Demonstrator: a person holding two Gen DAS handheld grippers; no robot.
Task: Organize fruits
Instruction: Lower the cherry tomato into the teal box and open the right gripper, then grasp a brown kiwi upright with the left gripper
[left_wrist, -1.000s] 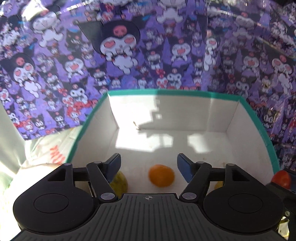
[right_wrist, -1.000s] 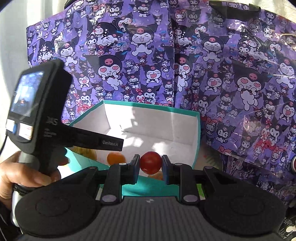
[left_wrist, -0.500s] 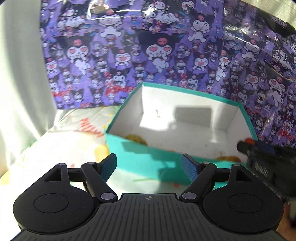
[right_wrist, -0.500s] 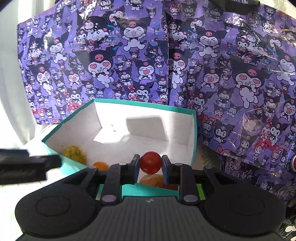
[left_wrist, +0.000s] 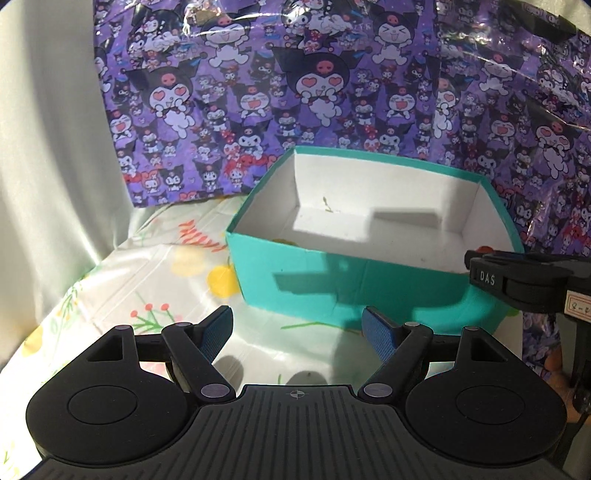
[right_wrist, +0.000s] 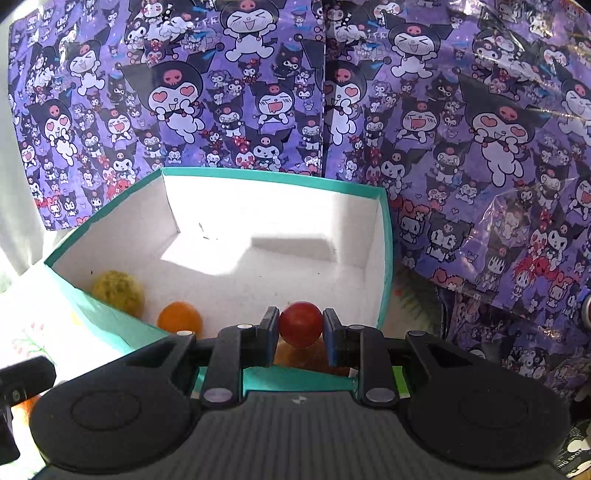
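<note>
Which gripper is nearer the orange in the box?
Right. The right gripper, shut on a red fruit, is over the box beside the orange. The left gripper is open outside the box over the tablecloth.

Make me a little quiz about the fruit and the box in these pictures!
1. True or false: the right gripper is shut on the small round red fruit.
2. Which fruit lies in the near left corner of the teal cardboard box? A) bumpy yellow-green fruit B) purple grapes C) a banana
3. Fill in: the left gripper holds ____.

Key: 1 true. 2 A. 3 nothing; its jaws stand open over the flowered white tablecloth, in front of the box.
</note>
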